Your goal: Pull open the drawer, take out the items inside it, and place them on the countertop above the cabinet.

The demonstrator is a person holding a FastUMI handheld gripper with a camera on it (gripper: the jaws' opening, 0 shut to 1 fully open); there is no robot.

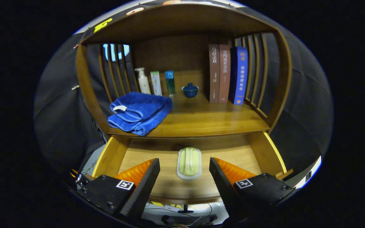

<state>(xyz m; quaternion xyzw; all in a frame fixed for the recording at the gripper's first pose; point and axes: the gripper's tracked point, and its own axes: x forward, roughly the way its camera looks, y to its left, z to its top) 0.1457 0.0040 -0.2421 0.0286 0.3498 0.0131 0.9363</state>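
1. The drawer (265, 152) of a wooden cabinet (284, 79) stands pulled open below the countertop (208, 122), its pale wooden floor in plain sight.
2. A pale green soap-like item (189, 162) on a whitish tray lies alone inside the drawer, near the middle of its floor and close under the countertop's front edge.
3. The gripper (184, 175) hovers over the drawer's near end with its fingers spread wide apart, holding nothing; the green item sits between the two fingers and just ahead of their tips, touched by neither.
4. On the countertop, a folded blue towel (139, 112) lies at the left, one corner overhanging the front edge above the drawer's left side.
5. Behind the towel, a white bottle (143, 80), a pale tube (156, 83) and a teal-capped bottle (170, 83) stand upright in a row near the back panel.
6. A small dark blue lidded cup (190, 90) sits just beside the bottles, toward the middle of the shelf.
7. Three books (228, 73), two brown and one blue, stand upright at the right, the blue one beside the slatted side wall (258, 69).
8. Nothing lies between the fingers and the green item; the middle and right front of the countertop are bare wood.
9. Loose cables (182, 211) show below the drawer front, between the fingers' bases.
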